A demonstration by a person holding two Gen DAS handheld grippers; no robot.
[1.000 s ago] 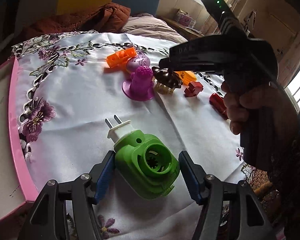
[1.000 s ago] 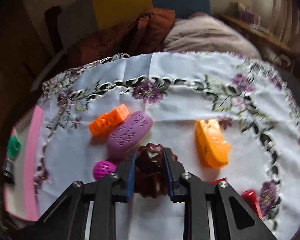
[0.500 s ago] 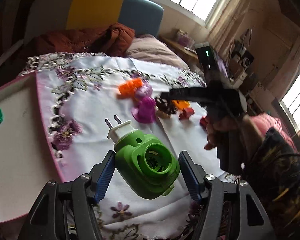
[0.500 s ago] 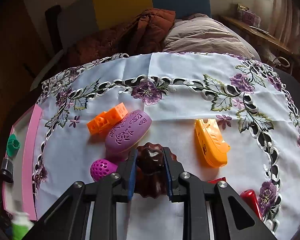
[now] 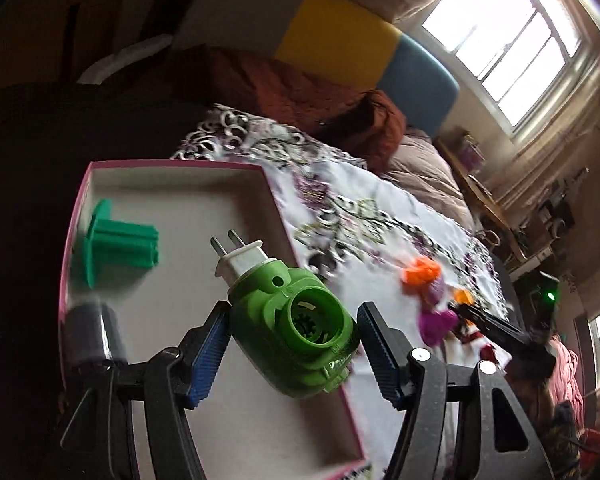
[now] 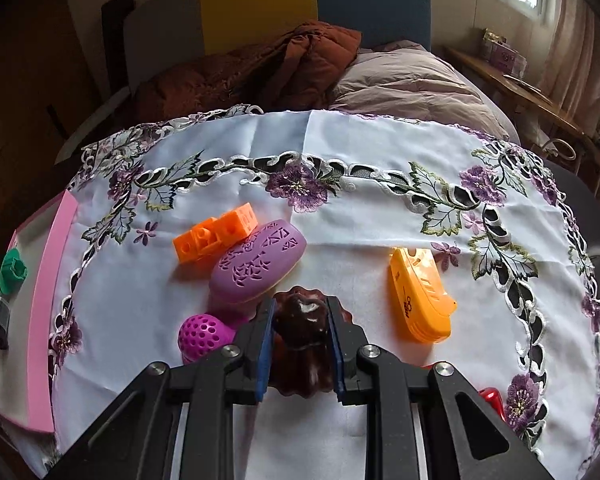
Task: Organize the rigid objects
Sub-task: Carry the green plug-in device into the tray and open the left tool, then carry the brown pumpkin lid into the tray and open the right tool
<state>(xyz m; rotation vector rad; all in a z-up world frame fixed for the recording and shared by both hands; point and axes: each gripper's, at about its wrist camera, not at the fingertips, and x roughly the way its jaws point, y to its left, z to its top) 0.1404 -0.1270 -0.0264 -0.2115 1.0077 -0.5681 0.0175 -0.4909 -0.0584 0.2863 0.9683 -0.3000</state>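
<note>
Grippers both loaded here. The left gripper (image 5: 294, 346) has its blue pads clamped on a green plug-in device (image 5: 296, 326), white plug prongs pointing up toward eleven o'clock, round opening facing the camera. It hangs over the pink-rimmed tray (image 5: 172, 168), right above the tray's near right wall. Inside that tray, at ten o'clock from the device, a teal flanged piece (image 5: 118, 244) lies on its side, and at nine o'clock a dark cylinder (image 5: 92, 332) sits by the left wall, blurred.

Over to the right wrist view: the right gripper (image 6: 300, 344) is closed tight on a dark brown fluted mould (image 6: 302, 340), pads pressing both its flanks, low over the white embroidered tablecloth (image 6: 380, 148); whether the mould touches the cloth, I cannot tell. At eleven o'clock from it, just beside, lies a purple perforated oval case (image 6: 258, 266), and touching that case's far left end is an orange block (image 6: 216, 236). At nine o'clock, a magenta perforated ball (image 6: 204, 336) sits close to the left finger. At two o'clock, apart from the mould, an orange ridged case (image 6: 420, 294) lies lengthwise. A red piece (image 6: 490, 398) peeks out at four o'clock behind the right finger. The tray's pink edge shows far out at nine o'clock, teal piece inside it.
</note>
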